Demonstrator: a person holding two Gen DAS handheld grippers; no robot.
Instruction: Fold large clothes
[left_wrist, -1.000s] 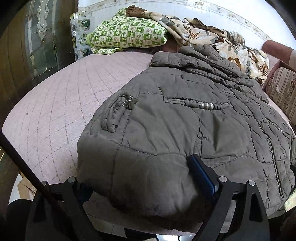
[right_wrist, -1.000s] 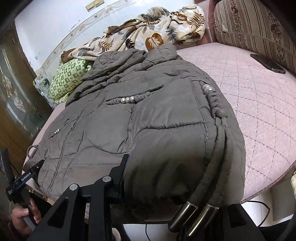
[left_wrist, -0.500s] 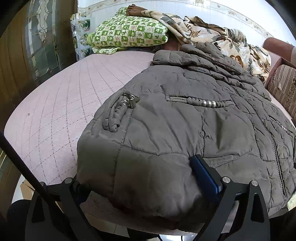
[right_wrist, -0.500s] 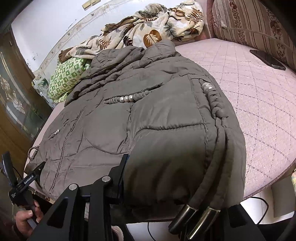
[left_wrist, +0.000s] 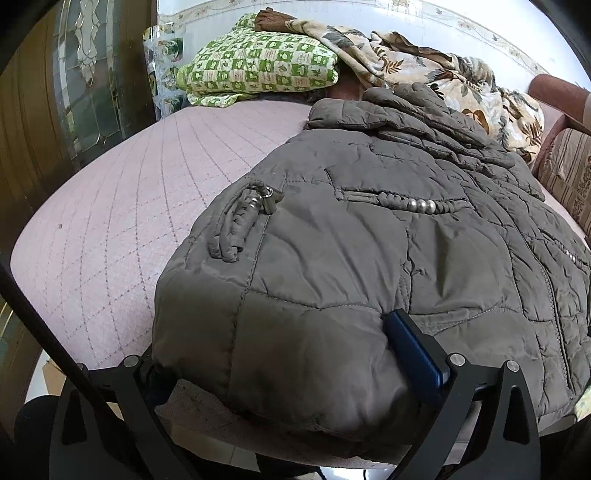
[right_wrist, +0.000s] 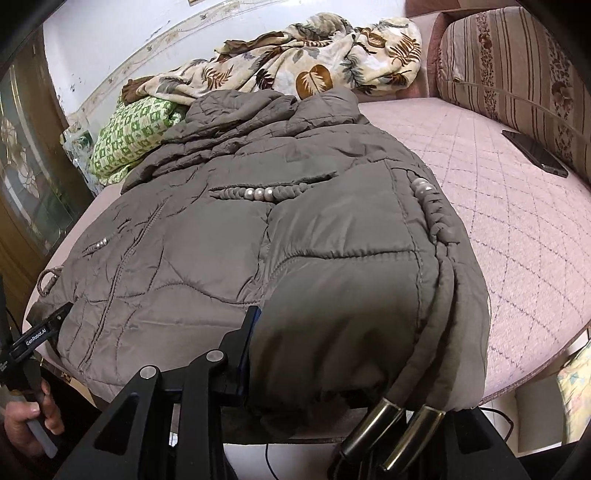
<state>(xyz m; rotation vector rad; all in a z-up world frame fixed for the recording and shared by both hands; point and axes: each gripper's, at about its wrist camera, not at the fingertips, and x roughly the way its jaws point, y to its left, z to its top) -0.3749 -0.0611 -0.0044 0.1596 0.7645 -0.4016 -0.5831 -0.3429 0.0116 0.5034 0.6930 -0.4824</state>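
Spread front-up over the bed (left_wrist: 110, 221): 1 large grey-brown quilted jacket (left_wrist: 369, 258), taking up the middle and reaching to the near edge. Hem bunched along that near edge and hanging slightly over it; collar crumpled at the far end, touching the leaf-print blanket (right_wrist: 314, 66) and just beside the green checked pillow (left_wrist: 258, 66). Long axis therefore from near edge to far end, collar pointing away.

At the hem's left corner: left gripper (left_wrist: 266, 343), jaws spread wide and just been opening, a thick puff of hem between them, the blue pad only resting against the fabric. Released, by the look of it. Probably let go so this corner can settle flat on the bed.

At the hem's right corner: right gripper (right_wrist: 354, 362), near finger dug into a bulging roll of fabric, far finger hidden under the hem and the 2 metal-tipped cords (right_wrist: 391, 424) trailing over it. Judged to be clenched on the jacket, most likely to keep that corner ready for lifting toward the collar.

Laid lengthwise like this, presumably so that the hem can be carried up along the long axis and the length halved. No fold across the body made yet.

Well apart, near the far right edge: a dark phone (right_wrist: 535, 153).
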